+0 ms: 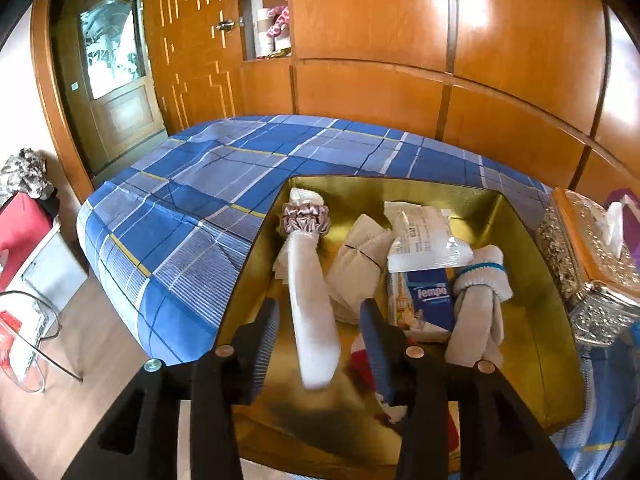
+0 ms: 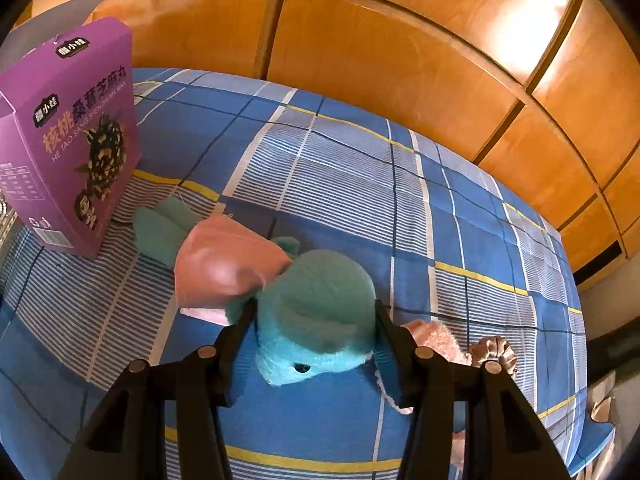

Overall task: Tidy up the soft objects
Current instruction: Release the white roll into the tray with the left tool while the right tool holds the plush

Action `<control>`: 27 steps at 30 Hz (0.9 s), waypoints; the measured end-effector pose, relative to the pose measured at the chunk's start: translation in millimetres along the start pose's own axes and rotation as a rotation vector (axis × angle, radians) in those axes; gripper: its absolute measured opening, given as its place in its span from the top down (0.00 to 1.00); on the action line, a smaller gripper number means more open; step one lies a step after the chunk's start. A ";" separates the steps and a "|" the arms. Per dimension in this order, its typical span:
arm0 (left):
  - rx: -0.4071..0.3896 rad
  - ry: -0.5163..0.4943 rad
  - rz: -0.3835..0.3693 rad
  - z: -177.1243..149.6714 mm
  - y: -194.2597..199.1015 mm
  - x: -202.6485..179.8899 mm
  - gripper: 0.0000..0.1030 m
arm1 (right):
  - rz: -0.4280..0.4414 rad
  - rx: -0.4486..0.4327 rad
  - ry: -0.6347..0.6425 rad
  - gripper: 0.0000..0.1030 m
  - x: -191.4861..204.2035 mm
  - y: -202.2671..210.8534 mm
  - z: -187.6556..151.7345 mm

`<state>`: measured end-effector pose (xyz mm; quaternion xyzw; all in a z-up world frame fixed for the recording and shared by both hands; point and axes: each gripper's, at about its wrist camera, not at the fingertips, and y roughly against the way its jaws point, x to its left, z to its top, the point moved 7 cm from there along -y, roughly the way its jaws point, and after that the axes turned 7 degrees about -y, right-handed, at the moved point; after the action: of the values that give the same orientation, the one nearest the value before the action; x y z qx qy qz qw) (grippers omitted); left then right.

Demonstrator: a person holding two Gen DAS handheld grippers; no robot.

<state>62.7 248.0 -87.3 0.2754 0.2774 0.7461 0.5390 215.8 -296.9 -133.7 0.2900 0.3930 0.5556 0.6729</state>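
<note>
In the left wrist view my left gripper is open above a gold box on the bed. A white rolled cloth with a mauve scrunchie around its far end lies between the fingers, not gripped. The box also holds a folded beige cloth, a white packet, a Tempo tissue pack and rolled white socks. In the right wrist view my right gripper is shut on a teal plush toy dressed in pink, lying on the blue plaid bedsheet.
A purple food box stands at the left of the right wrist view. A pink fluffy cloth and a beige scrunchie lie right of the plush. A silver tissue box stands right of the gold box. Wooden wardrobe panels rise behind the bed.
</note>
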 end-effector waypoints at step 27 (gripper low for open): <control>-0.086 -0.038 -0.037 6.4 41.2 -13.2 0.39 | 0.113 -0.262 -0.302 0.57 -2.5 130.9 149.8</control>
<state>43.9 225.2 -55.0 0.2609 0.2398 0.7421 0.5690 275.1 -264.4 53.4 0.3014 0.1951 0.5893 0.7238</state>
